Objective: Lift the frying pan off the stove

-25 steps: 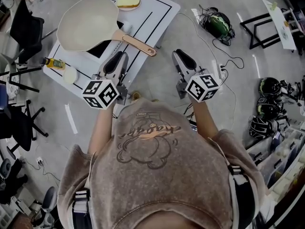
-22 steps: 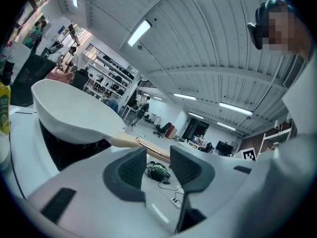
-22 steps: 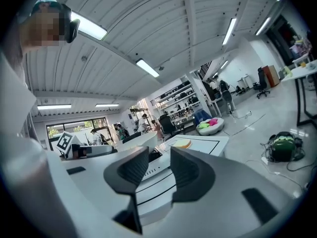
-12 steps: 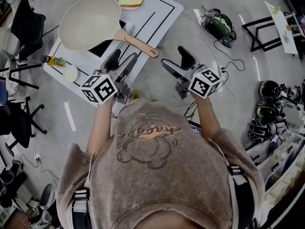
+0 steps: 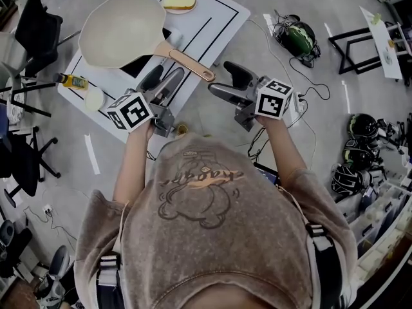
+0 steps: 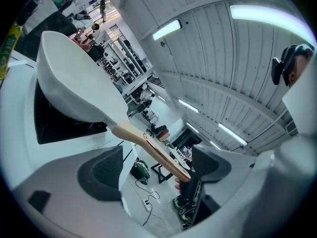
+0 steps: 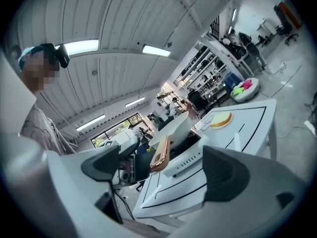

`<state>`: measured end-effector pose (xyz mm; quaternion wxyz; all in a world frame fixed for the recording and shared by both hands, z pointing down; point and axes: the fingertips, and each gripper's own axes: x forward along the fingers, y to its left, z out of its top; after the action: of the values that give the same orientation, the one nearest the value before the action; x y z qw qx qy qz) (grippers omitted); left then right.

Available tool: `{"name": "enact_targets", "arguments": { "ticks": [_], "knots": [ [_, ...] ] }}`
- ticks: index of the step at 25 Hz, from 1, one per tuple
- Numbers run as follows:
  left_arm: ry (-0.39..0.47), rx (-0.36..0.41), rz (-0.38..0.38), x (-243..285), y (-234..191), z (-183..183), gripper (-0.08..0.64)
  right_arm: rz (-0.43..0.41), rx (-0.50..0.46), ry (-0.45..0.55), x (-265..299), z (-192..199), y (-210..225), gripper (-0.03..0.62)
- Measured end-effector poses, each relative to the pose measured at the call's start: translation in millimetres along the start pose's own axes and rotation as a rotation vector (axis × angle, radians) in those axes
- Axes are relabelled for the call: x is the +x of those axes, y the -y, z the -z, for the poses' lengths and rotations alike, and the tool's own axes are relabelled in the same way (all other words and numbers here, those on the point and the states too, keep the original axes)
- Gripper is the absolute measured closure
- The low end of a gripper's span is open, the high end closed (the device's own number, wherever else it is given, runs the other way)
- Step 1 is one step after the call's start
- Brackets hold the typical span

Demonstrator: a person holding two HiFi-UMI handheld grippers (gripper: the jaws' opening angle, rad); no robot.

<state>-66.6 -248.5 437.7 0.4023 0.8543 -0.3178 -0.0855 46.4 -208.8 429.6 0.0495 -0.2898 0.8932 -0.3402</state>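
A cream frying pan (image 5: pixel 119 31) sits on a black stove plate (image 5: pixel 138 65) on the white table (image 5: pixel 215 15). Its copper-coloured handle (image 5: pixel 190 63) points toward me. My left gripper (image 5: pixel 164 77) hovers just short of the handle at the table's near edge, jaws opening, nothing between them. In the left gripper view the pan (image 6: pixel 74 88) and handle (image 6: pixel 153 150) lie ahead of the left gripper (image 6: pixel 156 175), untouched. My right gripper (image 5: pixel 225 80) hangs beside the handle's end, off the table's corner, jaws opening and empty. The right gripper (image 7: pixel 163 175) faces the handle (image 7: pixel 161 155) end-on.
A slice of toast (image 5: pixel 178 0) lies at the table's far side. A yellow bottle (image 5: pixel 72 82) and a small white dish (image 5: pixel 94 100) stand at its left end. Helmets (image 5: pixel 299 34), cables and a black stand (image 5: pixel 360 40) lie on the floor to the right.
Both grippers went from nearly shut to wide open. The right gripper swung left toward the handle's end. The left one rose slightly toward the table edge.
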Motion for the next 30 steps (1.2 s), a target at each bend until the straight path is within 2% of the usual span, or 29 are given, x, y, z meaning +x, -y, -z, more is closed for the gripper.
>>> {"name": "enact_targets", "arguments": {
  "ticks": [4,9,13,19,24,30],
  "knots": [
    [-0.004,-0.029,0.002,7,-7,-2,0.137,-0.072,0.037,-0.066,11,-3,3,0.076],
    [0.017,-0.089,-0.002,17,-15,-5,0.137,-0.185,0.163,-0.138,24,-5,6,0.146],
    [0.019,-0.111,0.002,26,-16,-7,0.137,-0.237,0.18,-0.229,39,0,12,0.181],
    [-0.003,-0.143,0.017,41,-24,-8,0.138,-0.358,0.216,-0.35,59,3,6,0.213],
    [-0.009,-0.194,0.035,48,-26,-6,0.138,-0.4,0.27,-0.412,68,12,6,0.244],
    [-0.009,-0.231,0.048,55,-28,-8,0.14,-0.437,0.282,-0.461,79,19,1,0.267]
  ]
}}
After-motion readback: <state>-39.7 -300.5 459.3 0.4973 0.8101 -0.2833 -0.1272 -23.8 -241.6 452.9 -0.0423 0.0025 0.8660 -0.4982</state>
